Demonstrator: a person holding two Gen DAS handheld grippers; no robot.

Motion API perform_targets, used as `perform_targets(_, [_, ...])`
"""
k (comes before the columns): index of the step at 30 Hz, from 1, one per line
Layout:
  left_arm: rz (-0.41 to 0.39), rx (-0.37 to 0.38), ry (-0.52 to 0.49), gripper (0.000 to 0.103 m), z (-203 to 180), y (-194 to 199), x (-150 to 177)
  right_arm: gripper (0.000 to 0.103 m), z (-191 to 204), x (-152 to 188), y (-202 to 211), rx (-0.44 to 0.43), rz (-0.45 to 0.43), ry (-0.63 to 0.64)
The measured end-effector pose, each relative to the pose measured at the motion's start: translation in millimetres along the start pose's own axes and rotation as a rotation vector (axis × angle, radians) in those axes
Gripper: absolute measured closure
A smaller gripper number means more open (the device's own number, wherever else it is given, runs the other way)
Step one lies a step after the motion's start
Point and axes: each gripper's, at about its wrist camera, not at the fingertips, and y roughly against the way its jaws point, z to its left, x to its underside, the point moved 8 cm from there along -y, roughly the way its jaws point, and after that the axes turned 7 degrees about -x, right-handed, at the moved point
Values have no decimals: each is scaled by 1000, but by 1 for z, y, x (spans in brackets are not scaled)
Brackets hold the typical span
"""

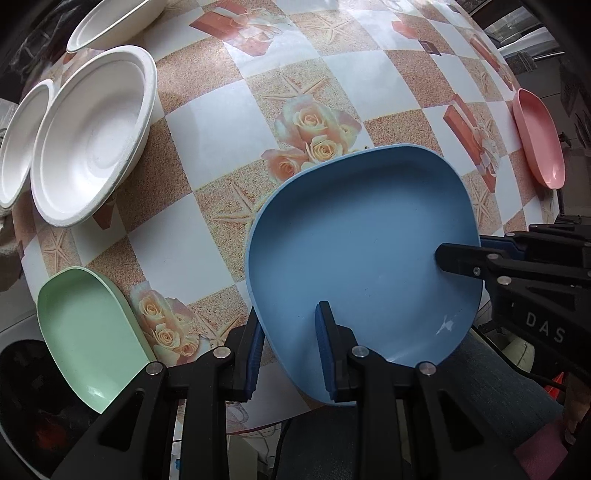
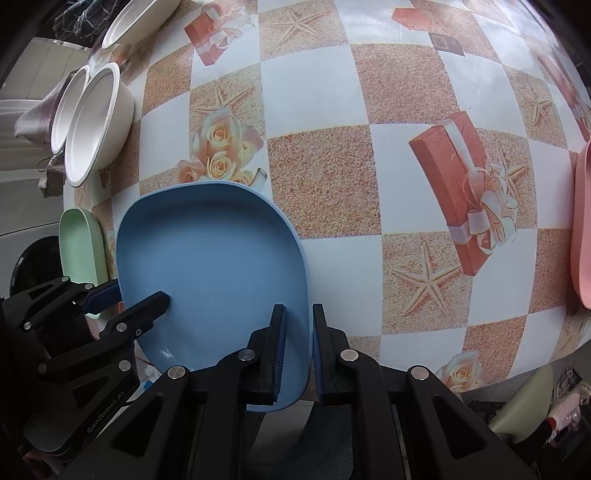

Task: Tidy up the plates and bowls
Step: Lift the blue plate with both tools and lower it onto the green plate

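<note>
So both sets of tongs are on the blue plate (image 1: 362,258) at once. The left tongs (image 1: 290,347) straddle its near-left rim, one finger under/outside the edge and the other lying inside the dish, clenched on that rim as far as I can tell. The right tongs (image 2: 299,347) do the same on the plate's right rim, one finger inside and one outside, pinched close on the wall. The plate sits at the near edge of the surface (image 2: 325,173), hanging partly past it toward the tongs; can't really tell if it's lifted or just resting.

Left of the left tongs, just beside them, lies a green plate (image 1: 88,339), also at the near edge. Further ahead and left are the white bowls: a big one (image 1: 92,136), another (image 1: 22,144) tucked right behind it, rims touching or nearly so, and a third (image 1: 114,22) farther ahead. Way off to the right of the right tongs, well apart, a pink plate (image 2: 581,229) sits at the far right edge.
</note>
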Motion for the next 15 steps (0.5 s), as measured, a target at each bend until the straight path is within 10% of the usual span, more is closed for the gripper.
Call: perform_targets(15, [-82, -17, 113, 73, 72, 48, 29, 88, 57, -23, -8, 39, 26, 123])
